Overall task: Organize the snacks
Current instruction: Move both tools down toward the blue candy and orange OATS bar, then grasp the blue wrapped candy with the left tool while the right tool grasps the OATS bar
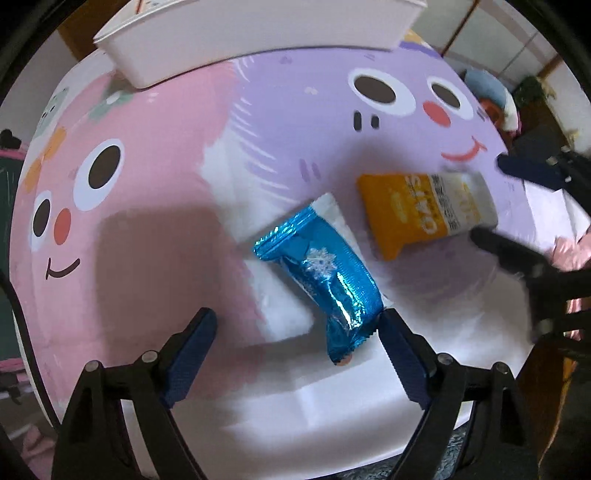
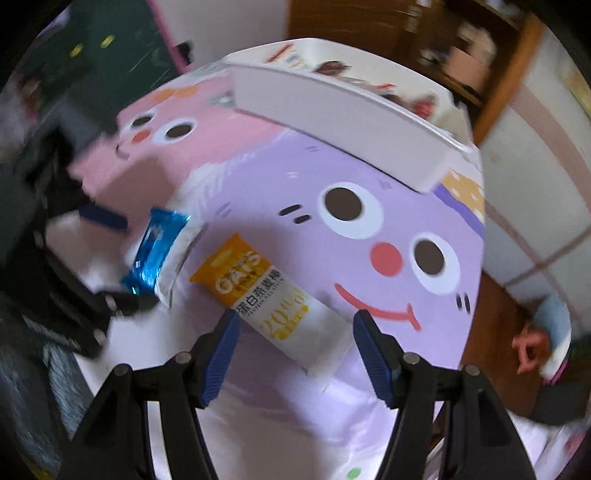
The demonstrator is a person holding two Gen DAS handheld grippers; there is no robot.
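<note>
A shiny blue snack packet (image 1: 325, 277) lies on the cartoon tablecloth (image 1: 155, 184), its near end beside the right finger of my open left gripper (image 1: 297, 328). An orange and white oat bar (image 1: 424, 212) lies to its right. In the right wrist view the oat bar (image 2: 266, 295) lies between the open fingers of my right gripper (image 2: 295, 325), its white end nearest. The blue packet (image 2: 155, 251) lies to its left. The right gripper also shows in the left wrist view (image 1: 491, 199), astride the bar's white end. A white storage bin (image 1: 258, 33) stands at the table's far side.
The white bin (image 2: 332, 114) holds several snacks, seen in the right wrist view. The pink and purple tablecloth (image 2: 369, 177) covers the table. Wooden furniture (image 2: 461, 44) and a person seated on the floor (image 2: 543, 343) lie beyond the table's edge.
</note>
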